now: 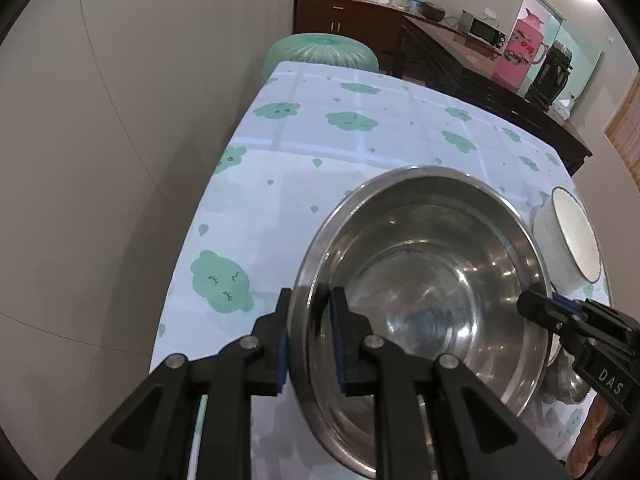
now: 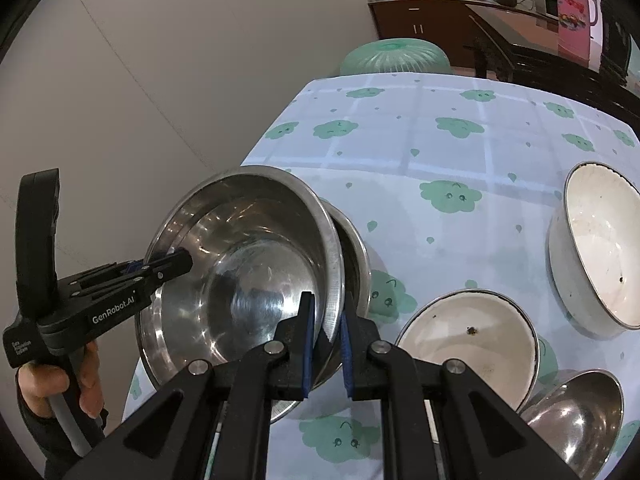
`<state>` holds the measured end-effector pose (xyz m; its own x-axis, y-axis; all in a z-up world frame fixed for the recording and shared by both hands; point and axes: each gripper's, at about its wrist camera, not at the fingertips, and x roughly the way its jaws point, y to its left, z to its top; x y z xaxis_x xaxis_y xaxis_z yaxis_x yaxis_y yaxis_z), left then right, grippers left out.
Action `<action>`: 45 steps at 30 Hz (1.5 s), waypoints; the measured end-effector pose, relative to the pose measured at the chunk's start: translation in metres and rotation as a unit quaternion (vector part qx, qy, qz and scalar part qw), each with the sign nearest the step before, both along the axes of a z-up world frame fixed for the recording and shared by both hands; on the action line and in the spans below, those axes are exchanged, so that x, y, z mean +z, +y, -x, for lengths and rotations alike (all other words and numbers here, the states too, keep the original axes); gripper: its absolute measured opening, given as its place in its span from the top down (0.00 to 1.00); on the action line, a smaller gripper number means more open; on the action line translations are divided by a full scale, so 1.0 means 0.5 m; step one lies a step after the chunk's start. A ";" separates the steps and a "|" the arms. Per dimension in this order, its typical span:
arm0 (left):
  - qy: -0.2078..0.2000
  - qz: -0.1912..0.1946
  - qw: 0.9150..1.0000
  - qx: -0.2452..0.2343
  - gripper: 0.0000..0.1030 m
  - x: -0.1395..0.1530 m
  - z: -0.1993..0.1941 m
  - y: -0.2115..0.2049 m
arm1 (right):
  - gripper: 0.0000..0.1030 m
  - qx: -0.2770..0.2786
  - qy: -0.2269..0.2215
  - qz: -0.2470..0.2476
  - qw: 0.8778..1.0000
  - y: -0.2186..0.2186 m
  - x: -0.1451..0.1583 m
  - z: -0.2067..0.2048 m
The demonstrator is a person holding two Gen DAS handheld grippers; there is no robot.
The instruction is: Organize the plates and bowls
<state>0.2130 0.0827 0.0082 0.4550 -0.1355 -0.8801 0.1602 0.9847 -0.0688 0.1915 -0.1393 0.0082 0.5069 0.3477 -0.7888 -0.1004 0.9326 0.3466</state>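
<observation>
Large steel bowl [image 2: 244,276] sits with its rim between the jaws of both grippers: left gripper [image 1: 310,338] on one side, right gripper [image 2: 326,346] on the opposite side. It rests in a second steel bowl [image 2: 352,256] underneath. Right of the right jaws: enamel bowl [image 2: 472,340], another steel bowl [image 2: 576,420] nearer, deep enamel bowl [image 2: 600,248] farther right. All on the table [image 2: 420,128]. Stool [image 2: 394,56] behind the table's far edge.

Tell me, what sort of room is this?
Probably a home dining room or kitchen: a table under a cloud-print cloth holding bowls, a wooden sideboard against the wall, and a microwave.
</observation>
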 end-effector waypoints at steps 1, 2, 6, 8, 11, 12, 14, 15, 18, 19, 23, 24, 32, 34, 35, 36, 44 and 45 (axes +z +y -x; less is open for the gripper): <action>-0.001 -0.005 1.000 0.000 0.85 -0.002 0.000 -0.003 | 0.87 -0.002 0.001 -0.001 1.000 0.000 -0.005 -0.002; -0.001 -0.008 1.000 0.001 0.85 -0.004 -0.001 -0.004 | 0.87 -0.005 0.003 -0.003 1.000 -0.001 -0.009 -0.004; 0.001 -0.012 1.000 0.004 0.85 -0.018 -0.010 -0.007 | 0.87 -0.015 0.003 0.007 1.000 0.006 -0.027 -0.009; 0.001 -0.012 1.000 0.006 0.84 -0.026 -0.015 -0.006 | 0.87 -0.019 0.002 0.011 1.000 0.009 -0.034 -0.012; 0.006 -0.012 1.000 0.007 0.82 -0.038 -0.019 -0.006 | 0.87 -0.021 -0.008 0.024 0.999 0.017 -0.032 -0.010; 0.008 -0.011 1.000 0.008 0.82 -0.042 -0.021 -0.006 | 0.87 -0.022 -0.012 0.031 0.999 0.021 -0.031 -0.009; 0.012 -0.008 1.000 0.009 0.82 -0.049 -0.024 -0.005 | 0.87 -0.024 -0.017 0.037 0.999 0.023 -0.031 -0.010; 0.013 -0.007 1.000 0.009 0.82 -0.051 -0.025 -0.005 | 0.87 -0.026 -0.019 0.037 0.999 0.023 -0.031 -0.010; 0.013 -0.007 1.000 0.010 0.82 -0.052 -0.026 -0.004 | 0.87 -0.027 -0.024 0.047 0.998 0.027 -0.030 -0.012; 0.013 -0.007 1.000 0.010 0.82 -0.052 -0.025 -0.004 | 0.87 -0.027 -0.025 0.052 0.998 0.030 -0.029 -0.012; 0.012 -0.006 1.000 0.012 0.82 -0.052 -0.026 -0.004 | 0.87 -0.027 -0.029 0.063 0.997 0.036 -0.029 -0.012; 0.012 -0.006 1.000 0.012 0.82 -0.052 -0.027 -0.004 | 0.87 -0.027 -0.030 0.065 0.997 0.037 -0.029 -0.012; 0.027 0.000 1.000 0.009 0.82 -0.067 -0.031 -0.003 | 0.87 -0.028 -0.037 0.100 0.994 0.048 -0.028 -0.020; 0.030 0.001 0.999 0.010 0.81 -0.071 -0.031 -0.003 | 0.87 -0.028 -0.037 0.109 0.993 0.051 -0.028 -0.023; 0.031 0.001 0.999 0.010 0.81 -0.071 -0.031 -0.003 | 0.86 -0.027 -0.037 0.118 0.992 0.055 -0.027 -0.024; 0.032 0.001 0.999 0.010 0.81 -0.071 -0.031 -0.003 | 0.86 -0.025 -0.036 0.124 0.991 0.058 -0.027 -0.026; 0.038 0.004 0.999 0.017 0.82 -0.072 -0.033 -0.005 | 0.84 -0.022 -0.028 0.171 0.985 0.077 -0.026 -0.047; 0.034 0.003 0.999 0.017 0.82 -0.069 -0.033 -0.006 | 0.84 -0.026 -0.028 0.171 0.984 0.076 -0.027 -0.050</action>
